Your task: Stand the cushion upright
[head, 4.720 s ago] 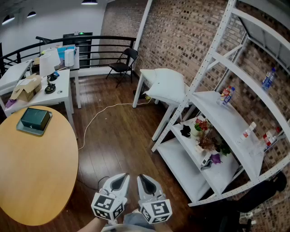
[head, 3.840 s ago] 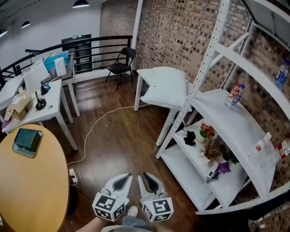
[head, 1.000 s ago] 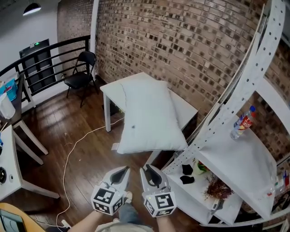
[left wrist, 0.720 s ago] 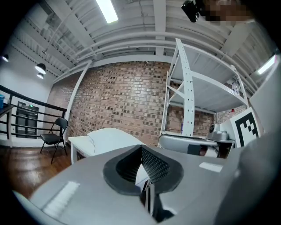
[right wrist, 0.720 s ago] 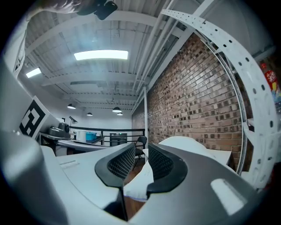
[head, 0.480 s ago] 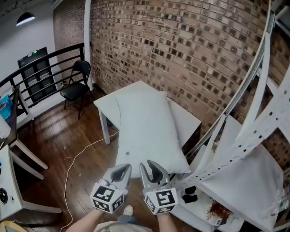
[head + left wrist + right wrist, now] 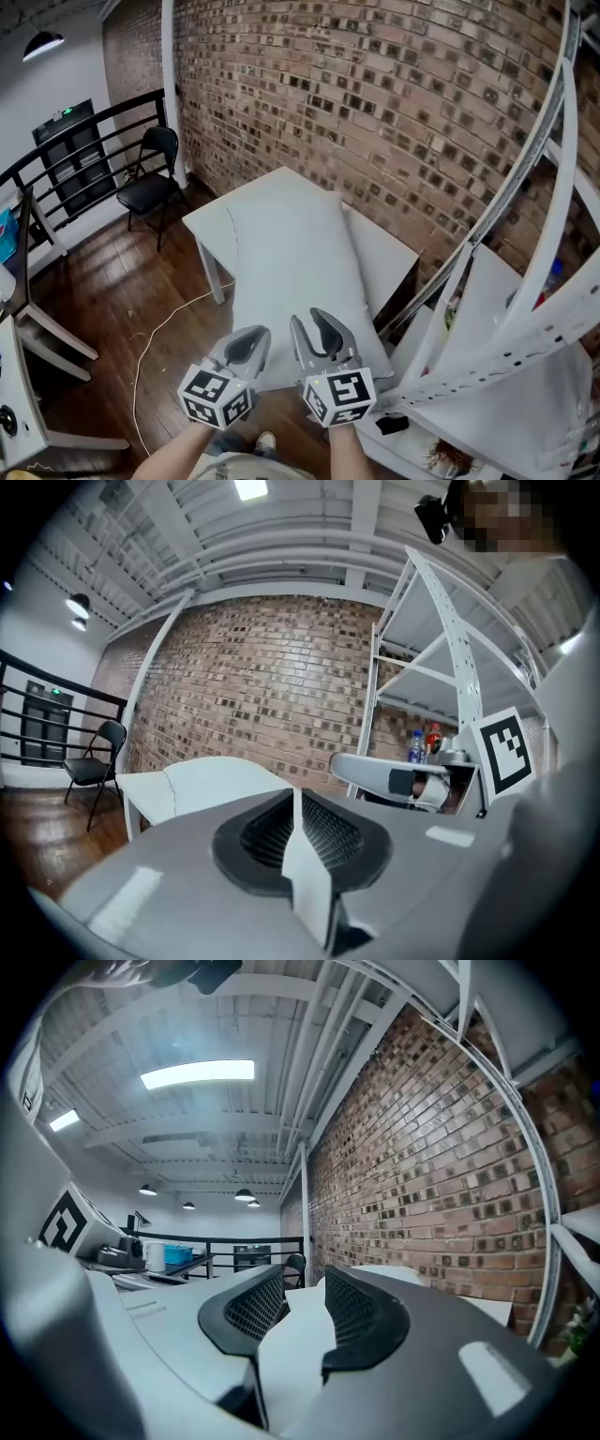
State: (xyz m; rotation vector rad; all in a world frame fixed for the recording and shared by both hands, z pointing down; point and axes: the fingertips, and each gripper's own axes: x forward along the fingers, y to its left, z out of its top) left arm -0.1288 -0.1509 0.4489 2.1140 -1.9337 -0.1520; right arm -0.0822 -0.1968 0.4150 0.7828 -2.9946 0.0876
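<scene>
Cushion (image 7: 295, 272) lay flat along the white table (image 7: 386, 258), with both grippers near the table's front end: the left gripper (image 7: 249, 336) had its jaws pressed together, and the right gripper (image 7: 312, 322) had narrowly parted jaws that had just been opening, nothing between them.

Two hand-held grippers, the left gripper (image 7: 255, 332) and the right gripper (image 7: 311, 321), each bearing a marker cube (image 7: 216, 397).
Both are showing smooth, rounded pale-grey shells that are narrowing into curved fingers, and black ribbed pads (image 7: 356, 1309) are lining the inner faces. A white edge is running down the front of each finger. The cubes are white and are carrying bold black square patterns on every face that shows. The right gripper's jaws have just been opening, with nothing between them. The person is wearing light-coloured clothing (image 7: 230, 466), showing only as a sliver at the bottom edge, and what looks like a pale shoe (image 7: 267, 441).
</scene>
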